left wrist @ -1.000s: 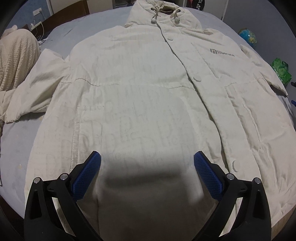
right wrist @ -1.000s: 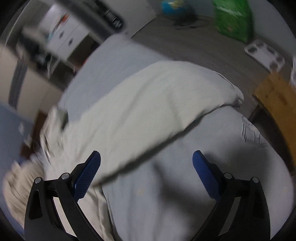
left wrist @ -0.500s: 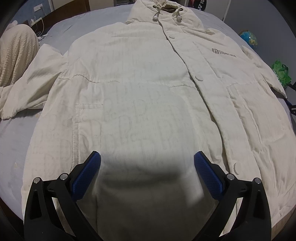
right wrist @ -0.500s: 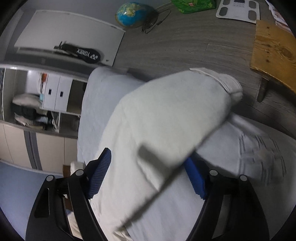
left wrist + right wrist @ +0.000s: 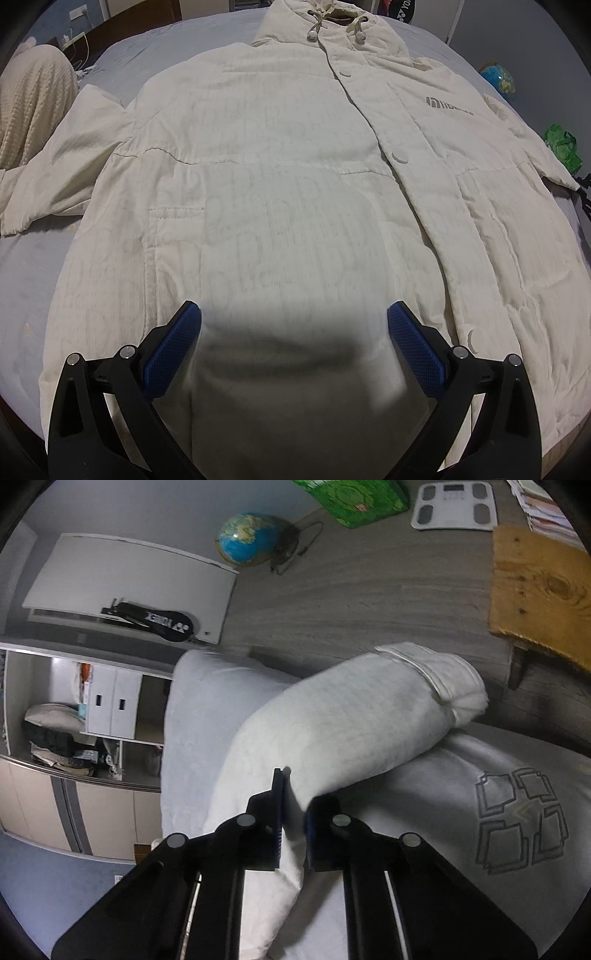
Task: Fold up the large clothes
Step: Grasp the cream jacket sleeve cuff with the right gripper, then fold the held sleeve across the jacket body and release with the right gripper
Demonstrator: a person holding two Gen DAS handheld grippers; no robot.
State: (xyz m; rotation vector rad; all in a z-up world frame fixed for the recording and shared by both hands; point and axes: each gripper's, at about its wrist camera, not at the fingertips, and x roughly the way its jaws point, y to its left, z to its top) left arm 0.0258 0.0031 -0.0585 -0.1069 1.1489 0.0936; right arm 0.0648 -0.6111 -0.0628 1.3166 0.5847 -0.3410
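A large cream padded jacket [image 5: 280,177] lies flat and buttoned on the grey bed [image 5: 22,266], hood at the far end, sleeves spread to both sides. My left gripper [image 5: 293,328] is open and empty, hovering over the jacket's lower front near the hem. In the right wrist view my right gripper [image 5: 293,812] is shut on the jacket's right sleeve [image 5: 354,716], pinching a fold of its edge. The sleeve cuff [image 5: 443,679] points away toward the floor.
A knitted beige blanket [image 5: 29,107] lies at the bed's left. A globe [image 5: 251,539], green bag [image 5: 354,498], white scale [image 5: 454,506] and wooden bench [image 5: 539,594] stand on the floor beside the bed. A wardrobe [image 5: 88,709] is at the left.
My right gripper has swung onto the right sleeve and closed from wide open to shut on it. My left gripper has stayed open, hovering over the jacket's lower front.
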